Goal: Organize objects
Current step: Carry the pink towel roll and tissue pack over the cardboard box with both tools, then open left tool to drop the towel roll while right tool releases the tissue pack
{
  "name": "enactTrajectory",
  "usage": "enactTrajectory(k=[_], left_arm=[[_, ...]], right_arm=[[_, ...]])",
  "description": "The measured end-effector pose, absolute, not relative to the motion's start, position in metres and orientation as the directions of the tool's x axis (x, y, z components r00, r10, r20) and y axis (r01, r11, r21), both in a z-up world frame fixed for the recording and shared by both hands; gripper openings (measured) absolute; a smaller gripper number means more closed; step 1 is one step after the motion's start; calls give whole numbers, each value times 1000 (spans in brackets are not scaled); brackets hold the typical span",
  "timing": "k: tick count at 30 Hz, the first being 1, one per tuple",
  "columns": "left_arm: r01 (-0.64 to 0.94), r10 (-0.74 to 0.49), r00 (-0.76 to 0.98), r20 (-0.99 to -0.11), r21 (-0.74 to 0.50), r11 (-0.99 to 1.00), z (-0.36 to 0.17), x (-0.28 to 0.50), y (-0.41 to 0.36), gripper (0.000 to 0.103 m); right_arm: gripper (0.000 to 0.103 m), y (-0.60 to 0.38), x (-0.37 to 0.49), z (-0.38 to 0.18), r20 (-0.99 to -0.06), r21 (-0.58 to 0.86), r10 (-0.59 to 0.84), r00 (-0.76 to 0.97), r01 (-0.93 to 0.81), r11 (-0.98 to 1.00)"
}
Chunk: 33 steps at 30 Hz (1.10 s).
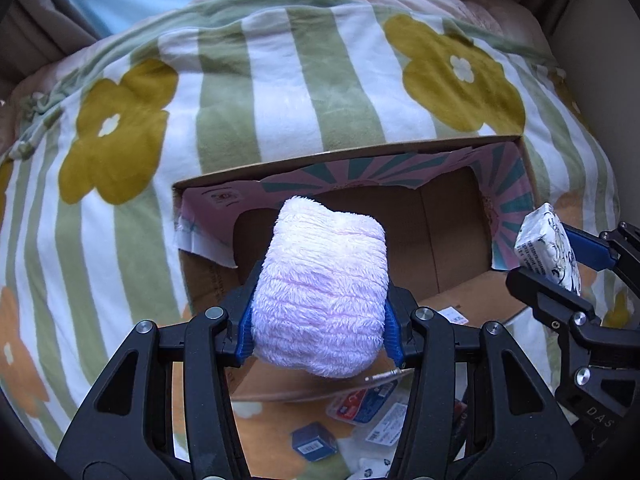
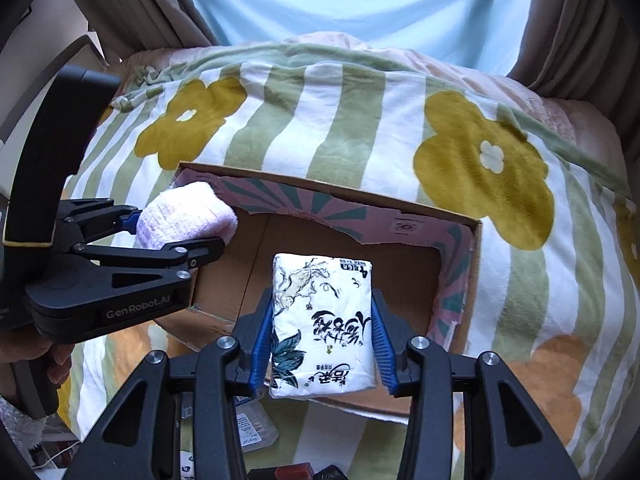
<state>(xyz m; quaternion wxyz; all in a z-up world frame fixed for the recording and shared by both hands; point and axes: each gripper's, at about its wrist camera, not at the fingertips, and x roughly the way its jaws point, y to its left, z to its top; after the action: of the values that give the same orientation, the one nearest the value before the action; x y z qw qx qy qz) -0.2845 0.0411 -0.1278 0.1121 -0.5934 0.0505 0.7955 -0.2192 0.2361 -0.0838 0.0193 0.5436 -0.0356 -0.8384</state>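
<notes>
One towel [image 1: 320, 300] pinched by left tongs [image 1: 318, 332], one tissue pack [image 2: 322, 320] by right tongs [image 2: 320, 344].

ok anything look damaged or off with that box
Yes: the cardboard box has a printed paper lining torn ragged along its inner walls, leaving bare cardboard below. Otherwise nothing stands out; the pink towel and tissue pack are held squarely.

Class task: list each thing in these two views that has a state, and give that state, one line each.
Left tongs: shut on the pink towel roll.
Right tongs: shut on the tissue pack.
Cardboard box: open, nothing seen inside.
Floral blanket: spread flat under the box.
</notes>
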Motion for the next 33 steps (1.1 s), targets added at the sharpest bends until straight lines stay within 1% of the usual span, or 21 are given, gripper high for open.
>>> enactTrajectory(k=[9, 13, 17, 18, 20, 21, 22, 23, 26, 29, 33], left_arm=[[-276, 119, -196, -973, -61, -959, -205, -318, 52, 46], [-281, 119, -185, -976, -63, -958, -218, -322, 53, 46], [-273, 126, -176, -976, -75, -959, -220, -326, 52, 46], [-279, 134, -173, -976, -82, -957, -220, -327, 53, 46], [-296, 138, -180, -974, -80, -952, -218, -328, 56, 54], [-301, 136, -185, -973, -76, -951, -216, -328, 58, 77], [-305, 132, -190, -973, -69, -950, -215, -328, 60, 101], [-309, 131, -201, -971, -64, -949, -214, -327, 61, 103], [-318, 121, -210, -970, -50, -947, -216, -327, 65, 103], [-315, 137, -194, -971, -71, -947, -216, -328, 68, 103], [-312, 135, -191, -972, -70, -947, -214, -335, 70, 103]], right_arm=[[40, 238, -251, -161, -947, 86, -102, -303, 67, -994], [40, 242, -253, -174, -954, 88, -105, -282, 74, -993], [41, 244, -253, -176, -954, 88, -104, -281, 70, -994], [43, 244, -253, -175, -954, 74, -92, -286, 75, -994], [60, 242, -252, -176, -957, 87, -108, -270, 90, -992], [87, 241, -251, -175, -955, 95, -117, -272, 93, -991], [103, 241, -249, -175, -952, 109, -133, -275, 99, -989], [102, 241, -247, -174, -951, 118, -143, -276, 103, -988], [102, 241, -241, -175, -950, 124, -149, -276, 104, -987], [102, 242, -239, -176, -953, 114, -136, -272, 95, -989], [102, 243, -236, -174, -956, 108, -126, -265, 84, -991]])
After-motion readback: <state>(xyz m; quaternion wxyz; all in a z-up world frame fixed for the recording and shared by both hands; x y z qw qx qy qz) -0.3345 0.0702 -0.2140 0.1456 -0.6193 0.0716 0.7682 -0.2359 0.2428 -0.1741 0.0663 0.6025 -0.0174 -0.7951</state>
